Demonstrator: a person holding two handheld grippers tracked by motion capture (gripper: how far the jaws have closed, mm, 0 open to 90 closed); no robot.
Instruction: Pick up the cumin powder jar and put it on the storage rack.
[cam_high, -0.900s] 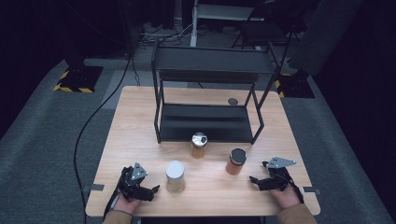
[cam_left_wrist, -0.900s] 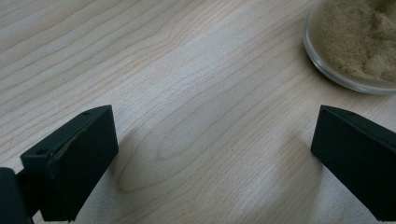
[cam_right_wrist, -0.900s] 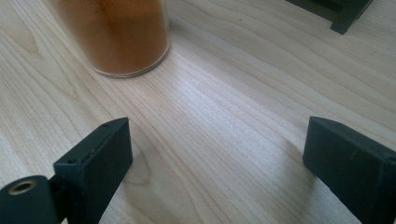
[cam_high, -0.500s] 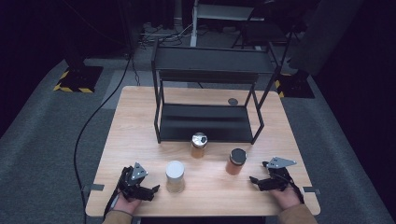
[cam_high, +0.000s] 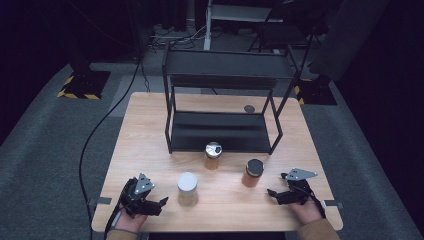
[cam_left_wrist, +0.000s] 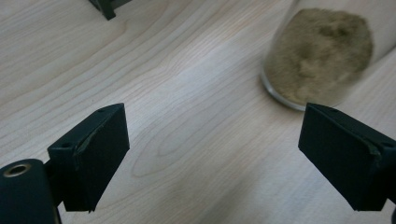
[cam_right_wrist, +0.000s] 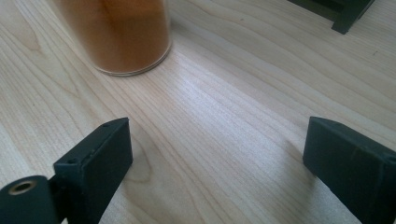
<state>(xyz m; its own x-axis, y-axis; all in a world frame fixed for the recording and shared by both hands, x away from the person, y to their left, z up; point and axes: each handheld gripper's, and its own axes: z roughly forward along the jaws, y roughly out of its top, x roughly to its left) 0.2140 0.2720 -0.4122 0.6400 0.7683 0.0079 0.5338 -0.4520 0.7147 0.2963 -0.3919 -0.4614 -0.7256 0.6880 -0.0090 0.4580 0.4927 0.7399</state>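
Observation:
Three jars stand on the wooden table (cam_high: 150, 130). A white-lidded jar (cam_high: 187, 188) of pale brown powder (cam_left_wrist: 320, 56) is at front centre. A black-lidded jar (cam_high: 253, 172) of orange powder (cam_right_wrist: 119, 32) is to its right, and a silver-lidded jar (cam_high: 213, 155) sits just before the black shelf rack (cam_high: 222, 100). My left gripper (cam_high: 161, 204) rests low at the front left, open, nothing between its jaws, the white-lidded jar just ahead to the right. My right gripper (cam_high: 272, 194) rests at the front right, open and empty, the orange jar ahead to its left.
The two-level black rack takes up the table's middle and back. A small dark round disc (cam_high: 249, 108) lies beside the rack's right rear leg. A black cable (cam_high: 100, 130) trails off the table's left side across the grey floor.

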